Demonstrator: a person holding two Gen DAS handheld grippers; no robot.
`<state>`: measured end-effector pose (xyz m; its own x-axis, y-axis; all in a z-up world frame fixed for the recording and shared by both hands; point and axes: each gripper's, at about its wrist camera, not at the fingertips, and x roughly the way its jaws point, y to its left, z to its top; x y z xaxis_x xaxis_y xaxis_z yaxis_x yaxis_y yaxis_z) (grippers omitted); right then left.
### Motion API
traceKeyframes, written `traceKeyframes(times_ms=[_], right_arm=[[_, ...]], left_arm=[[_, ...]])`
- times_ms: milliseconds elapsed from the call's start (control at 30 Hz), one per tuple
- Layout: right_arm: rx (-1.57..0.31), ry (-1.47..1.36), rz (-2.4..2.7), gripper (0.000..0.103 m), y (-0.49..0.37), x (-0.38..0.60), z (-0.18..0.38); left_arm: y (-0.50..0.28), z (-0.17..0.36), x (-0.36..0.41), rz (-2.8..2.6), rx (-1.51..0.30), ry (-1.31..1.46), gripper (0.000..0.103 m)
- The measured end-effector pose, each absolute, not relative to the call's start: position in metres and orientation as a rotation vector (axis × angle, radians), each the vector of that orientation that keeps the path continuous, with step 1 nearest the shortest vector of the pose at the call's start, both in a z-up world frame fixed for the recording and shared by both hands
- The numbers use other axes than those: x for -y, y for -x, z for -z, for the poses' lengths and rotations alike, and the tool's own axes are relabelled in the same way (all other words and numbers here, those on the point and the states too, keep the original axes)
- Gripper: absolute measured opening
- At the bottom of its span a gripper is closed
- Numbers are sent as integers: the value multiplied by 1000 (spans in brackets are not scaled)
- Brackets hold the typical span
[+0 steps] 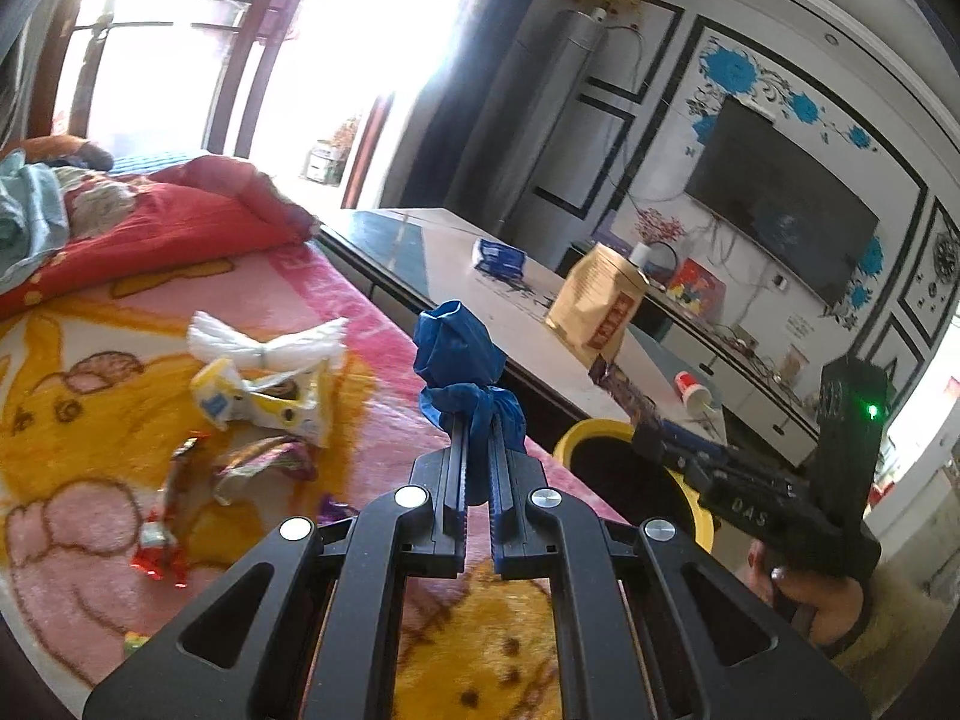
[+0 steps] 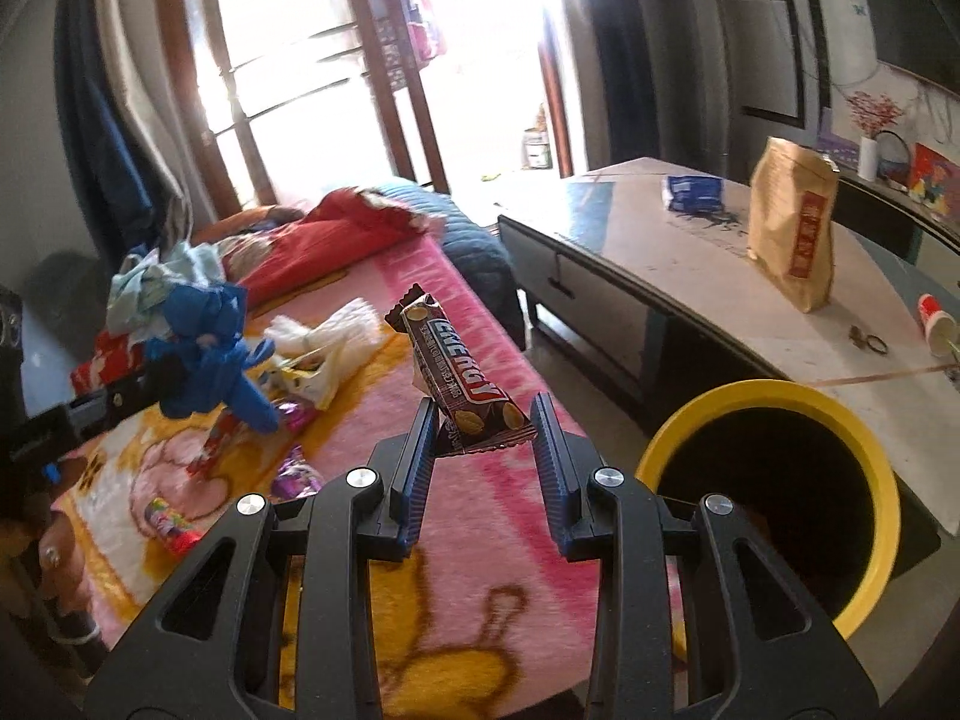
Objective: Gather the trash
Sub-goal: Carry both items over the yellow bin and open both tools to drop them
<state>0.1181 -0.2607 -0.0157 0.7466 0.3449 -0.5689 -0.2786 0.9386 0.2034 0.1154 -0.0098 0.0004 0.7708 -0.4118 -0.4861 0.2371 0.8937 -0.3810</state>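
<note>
Left fingers point(image 1: 478, 420) clamp a blue glove point(image 1: 462, 354), right fingers point(image 2: 486, 414) pinch a snack wrapper point(image 2: 462, 384), both bound for the yellow bin point(image 2: 774, 396) at lower right.

Energy bar wrapper point(image 2: 465, 381) between right tool point(image 2: 486, 420) pads

Wrappers point(image 1: 240, 456) on blanket point(image 2: 492, 600), bin point(image 2: 774, 498) right, table point(image 2: 672, 276) behind

Clamped in the left claw point(image 1: 478, 420) is a crumpled royal-blue glove point(image 1: 461, 354). The right claw point(image 2: 485, 414) pinches a dark-brown snack-bar wrapper point(image 2: 459, 384) with a red band and white lettering. Just right of it stands a black bin with a yellow rim point(image 2: 774, 396). Beneath both lies a pink fleece blanket point(image 2: 492, 540) patterned with yellow cartoon figures.
</note>
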Motion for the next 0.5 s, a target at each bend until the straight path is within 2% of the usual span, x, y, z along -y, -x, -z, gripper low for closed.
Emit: traceKeyframes(times_ms=[500], right_arm=[[-635, -169, -169, 25, -122, 328, 17]], left_arm=[[-131, 3, 69, 482, -612, 240, 5]])
